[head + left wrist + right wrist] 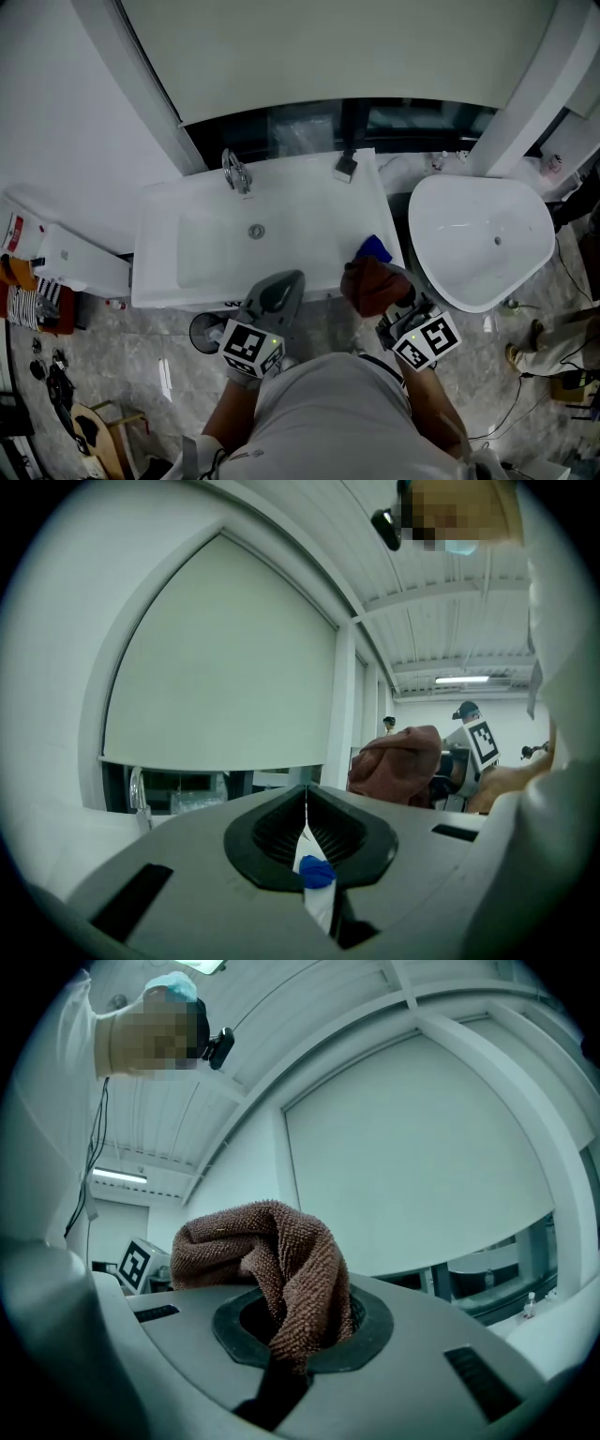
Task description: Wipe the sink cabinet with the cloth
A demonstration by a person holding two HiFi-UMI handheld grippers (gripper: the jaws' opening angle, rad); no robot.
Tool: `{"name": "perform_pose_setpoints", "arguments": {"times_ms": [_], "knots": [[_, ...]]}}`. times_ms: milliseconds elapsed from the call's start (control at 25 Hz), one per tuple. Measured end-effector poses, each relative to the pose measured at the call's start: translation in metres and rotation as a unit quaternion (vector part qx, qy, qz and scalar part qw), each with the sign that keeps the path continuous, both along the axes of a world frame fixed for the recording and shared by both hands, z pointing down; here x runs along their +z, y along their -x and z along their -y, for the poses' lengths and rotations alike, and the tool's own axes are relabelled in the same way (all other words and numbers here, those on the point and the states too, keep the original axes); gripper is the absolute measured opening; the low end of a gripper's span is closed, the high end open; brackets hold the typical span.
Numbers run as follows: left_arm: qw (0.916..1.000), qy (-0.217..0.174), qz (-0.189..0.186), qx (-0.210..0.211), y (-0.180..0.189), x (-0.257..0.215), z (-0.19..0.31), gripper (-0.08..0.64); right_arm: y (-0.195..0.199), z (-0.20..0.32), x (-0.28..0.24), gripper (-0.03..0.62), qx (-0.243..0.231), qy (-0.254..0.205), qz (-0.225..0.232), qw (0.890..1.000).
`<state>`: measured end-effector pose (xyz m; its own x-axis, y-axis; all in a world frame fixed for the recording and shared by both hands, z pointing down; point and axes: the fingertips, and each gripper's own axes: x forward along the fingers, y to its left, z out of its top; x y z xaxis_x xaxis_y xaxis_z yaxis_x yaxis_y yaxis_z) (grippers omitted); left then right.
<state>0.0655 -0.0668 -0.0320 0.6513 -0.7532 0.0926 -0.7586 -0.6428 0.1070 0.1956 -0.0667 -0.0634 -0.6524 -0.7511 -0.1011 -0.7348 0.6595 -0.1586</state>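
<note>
The left gripper (pixel 279 284) is hovering at the front edge of the sink cabinet (pixel 169 208), its jaws pressing together on nothing. The right gripper (pixel 382 298) is clamping the brown cloth (pixel 368 283) at the sink cabinet's front right corner.

White sink cabinet (pixel 157 220) against the wall, basin sunk into its top. Tap (pixel 236 172) on the back rim, drain (pixel 256 231) mid-basin. Small grey block (pixel 345 167) on the back right corner. Blue item (pixel 377 247) on the right edge, partly hidden. Grey marble floor (pixel 141 366) below.
</note>
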Motion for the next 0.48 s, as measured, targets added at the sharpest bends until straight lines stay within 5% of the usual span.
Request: {"name": "perform_pose_setpoints", "arguments": {"times_ms": [480], "knots": [[0.9999, 0.002, 0.006, 0.012, -0.004, -0.0008, 0.0068, 0.012, -0.0078, 0.0049, 0.0002, 0.043, 0.016, 0.007, 0.006, 1.0]]}}
